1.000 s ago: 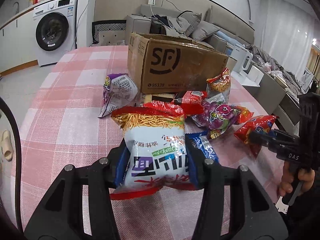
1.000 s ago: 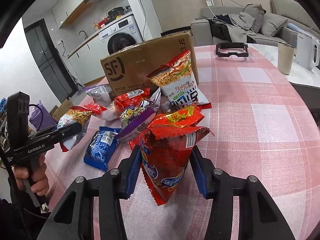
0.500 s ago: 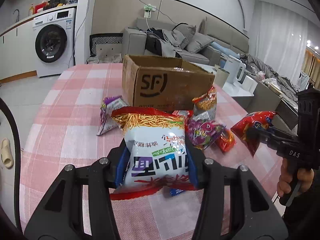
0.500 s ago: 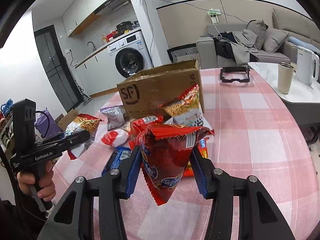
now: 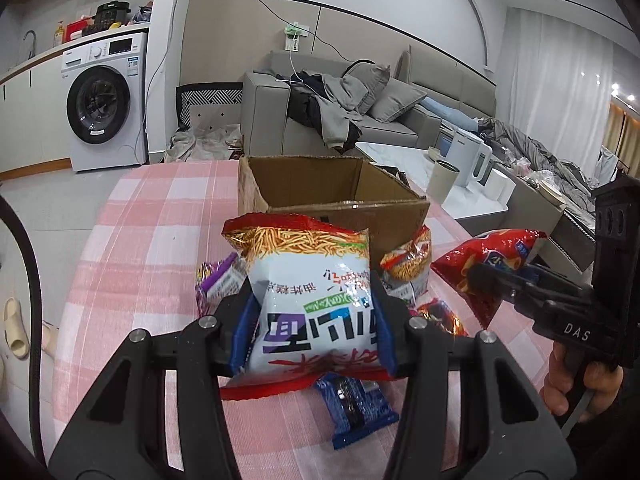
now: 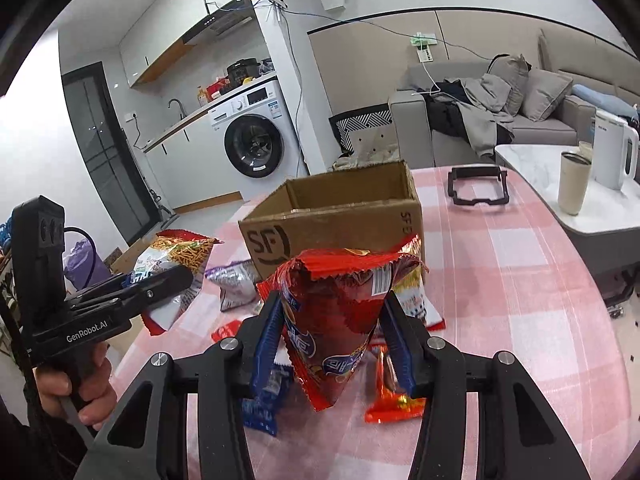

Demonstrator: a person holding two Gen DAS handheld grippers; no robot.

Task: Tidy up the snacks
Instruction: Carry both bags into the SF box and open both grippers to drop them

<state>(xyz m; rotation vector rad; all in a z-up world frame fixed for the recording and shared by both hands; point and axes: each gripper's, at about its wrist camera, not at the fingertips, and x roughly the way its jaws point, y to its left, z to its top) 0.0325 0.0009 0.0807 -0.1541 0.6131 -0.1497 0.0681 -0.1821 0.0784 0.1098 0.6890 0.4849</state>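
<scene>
Currently the left gripper [image 5: 314,326] clamps a white noodle-snack bag [image 5: 310,296] and the right gripper [image 6: 334,340] a red chip bag [image 6: 340,312], both aloft with the open cardboard box [image 5: 332,200] at twelve o'clock; either slippery bag could slide free

Left hand-held gripper [image 5: 314,330]: angled downward, blue pads clamped on a bag. Right hand-held gripper [image 6: 334,338]: angled downward, likewise clamped. A hand [image 6: 80,390] grips each handle.
</scene>
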